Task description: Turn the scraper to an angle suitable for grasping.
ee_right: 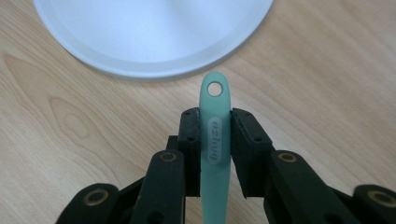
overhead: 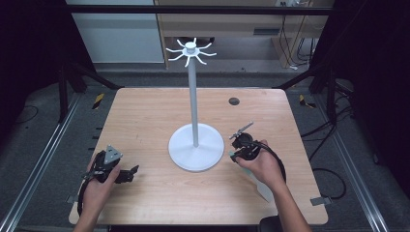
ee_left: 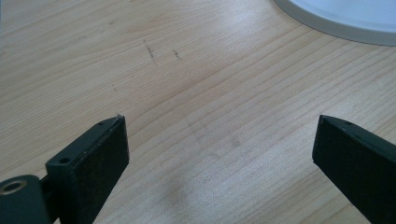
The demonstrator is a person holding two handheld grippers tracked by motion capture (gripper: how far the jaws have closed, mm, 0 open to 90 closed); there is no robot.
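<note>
Scuffed wooden table (overhead: 145, 121), dark surroundings.

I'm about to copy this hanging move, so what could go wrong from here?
1. The right gripper pinches only the narrow green handle; the tool could twist or slip.
2. The hooks sit atop a tall thin pole, and the hanging hole is small, so it's easy to miss.
3. Bumping the pole might rock the stand's base.

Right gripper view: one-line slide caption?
Right gripper jaws shut on a green handle, hanging hole toward the white stand base.
</note>
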